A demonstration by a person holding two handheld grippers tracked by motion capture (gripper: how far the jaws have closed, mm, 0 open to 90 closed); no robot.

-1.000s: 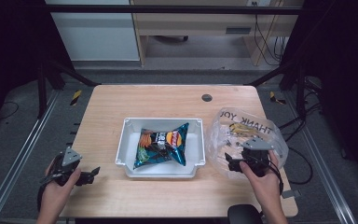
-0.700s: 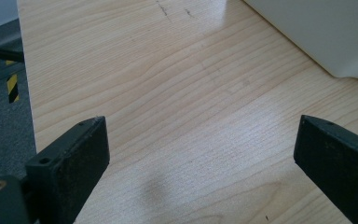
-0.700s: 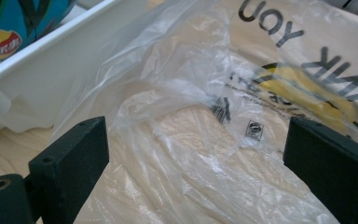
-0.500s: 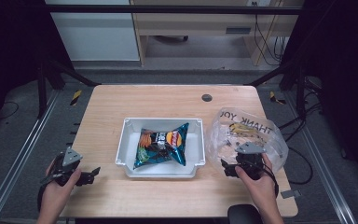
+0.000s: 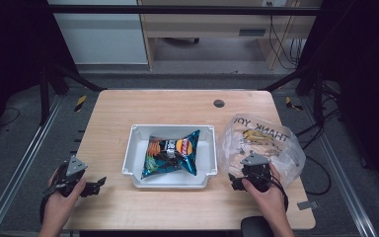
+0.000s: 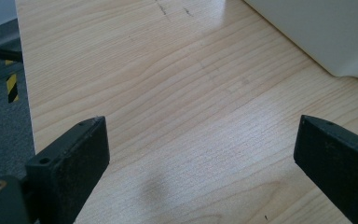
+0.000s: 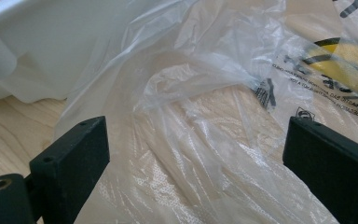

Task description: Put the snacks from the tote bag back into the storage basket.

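A white tray [image 5: 128, 163] sits mid-table with a blue and black chip bag [image 5: 172, 152] lying in it. To its right lies a crumpled clear plastic bag [image 5: 269, 140] printed with black letters and a yellow face. My right gripper [image 5: 237, 180] is at the bag's near left edge, open. In the right gripper view its jaws [image 7: 196, 135] stand wide apart over the plastic bag [image 7: 205, 93], with the tray wall [image 7: 37, 51] at upper left. My left gripper [image 5: 97, 185] rests open at the table's near left, over bare wood [image 6: 200, 135], and the tray corner [image 6: 317, 32] is ahead of it.
The wooden table [image 5: 177, 106] has a small dark round hole [image 5: 219, 103] near its far edge. Black frame legs and cables stand on the floor around it. Bare wood lies between the left gripper and the tray.
My right gripper has slid a little left and toward the person along the plastic bag's near edge. The left gripper has stayed where it was.
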